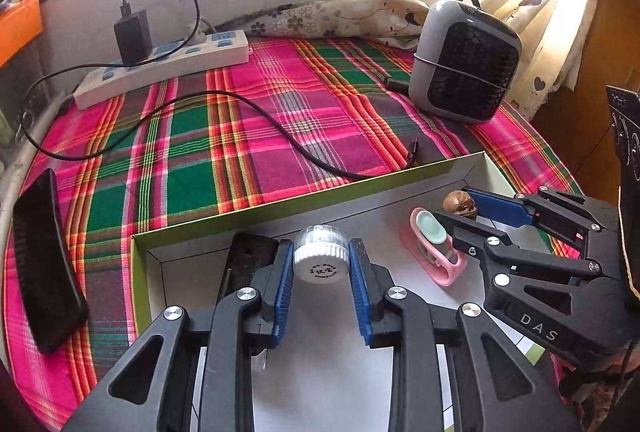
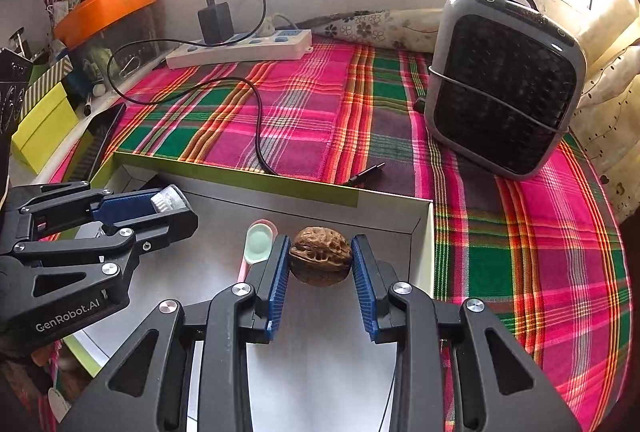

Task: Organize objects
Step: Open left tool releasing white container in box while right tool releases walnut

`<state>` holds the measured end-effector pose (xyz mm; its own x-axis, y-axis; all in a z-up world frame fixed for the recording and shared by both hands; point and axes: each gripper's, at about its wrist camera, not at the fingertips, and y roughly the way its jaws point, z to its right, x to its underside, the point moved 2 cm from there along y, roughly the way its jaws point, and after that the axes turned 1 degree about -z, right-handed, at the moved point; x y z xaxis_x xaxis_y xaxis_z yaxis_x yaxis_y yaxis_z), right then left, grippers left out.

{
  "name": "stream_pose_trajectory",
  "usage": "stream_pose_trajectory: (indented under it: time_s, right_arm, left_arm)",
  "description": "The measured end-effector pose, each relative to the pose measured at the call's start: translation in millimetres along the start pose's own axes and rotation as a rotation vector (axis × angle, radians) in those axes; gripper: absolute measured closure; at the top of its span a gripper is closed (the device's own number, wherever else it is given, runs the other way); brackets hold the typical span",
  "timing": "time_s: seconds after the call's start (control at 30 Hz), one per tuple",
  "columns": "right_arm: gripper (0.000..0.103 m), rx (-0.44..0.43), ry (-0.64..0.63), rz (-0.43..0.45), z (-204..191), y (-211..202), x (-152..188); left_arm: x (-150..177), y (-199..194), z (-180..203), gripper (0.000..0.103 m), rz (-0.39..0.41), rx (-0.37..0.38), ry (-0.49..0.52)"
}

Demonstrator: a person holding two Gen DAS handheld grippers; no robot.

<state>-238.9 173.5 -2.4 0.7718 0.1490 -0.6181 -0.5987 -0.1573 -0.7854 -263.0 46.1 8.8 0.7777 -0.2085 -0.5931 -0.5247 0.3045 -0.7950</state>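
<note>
A shallow box with a green rim lies on the plaid cloth. Over its grey floor my left gripper is shut on a small clear and white round cap. Further right, my right gripper is shut on a brown walnut, also above the box floor. Between the two lies a pink clip with a mint pad on the box floor. A black flat object rests in the box behind my left fingers.
A grey fan heater stands at the back right. At the back left a white power strip carries a black charger; its cable trails to the box rim. A black phone lies at the left.
</note>
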Motion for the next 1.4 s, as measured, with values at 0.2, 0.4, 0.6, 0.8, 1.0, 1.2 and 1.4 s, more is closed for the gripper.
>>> stream_pose_trajectory:
  time_s: [0.2, 0.4, 0.6, 0.8, 1.0, 1.2, 1.4]
  right_arm:
    - [0.071, 0.012, -0.001, -0.002, -0.3, 1.0, 0.1]
    - [0.071, 0.022, 0.001, -0.003, -1.0, 1.4, 0.2]
    - [0.071, 0.029, 0.003, -0.003, -1.3, 1.5, -0.2]
    - [0.068, 0.035, 0.006, -0.001, -0.5, 1.5, 0.2]
    - [0.063, 0.04, 0.007, 0.01, -0.4, -0.7, -0.6]
    - [0.063, 0.042, 0.016, 0.022, -0.2, -6.4, 0.1]
    - [0.061, 0.043, 0.019, 0.042, -1.7, -18.1, 0.9]
  left_arm:
    - [-0.1, -0.1, 0.0, 0.078, 0.0, -0.002, -0.001]
    - [-0.3, 0.0, -0.2, 0.077, 0.001, -0.004, -0.002]
    - [-0.1, 0.6, -1.4, 0.077, 0.001, -0.009, -0.007]
    - [0.6, -0.1, -1.9, 0.076, 0.003, -0.021, -0.01]
    - [1.0, -1.3, -2.2, 0.075, 0.003, -0.024, -0.013]
    - [3.2, -6.1, -2.5, 0.074, 0.009, -0.035, -0.012]
    - [6.1, -21.0, -1.3, 0.072, 0.038, -0.049, -0.01]
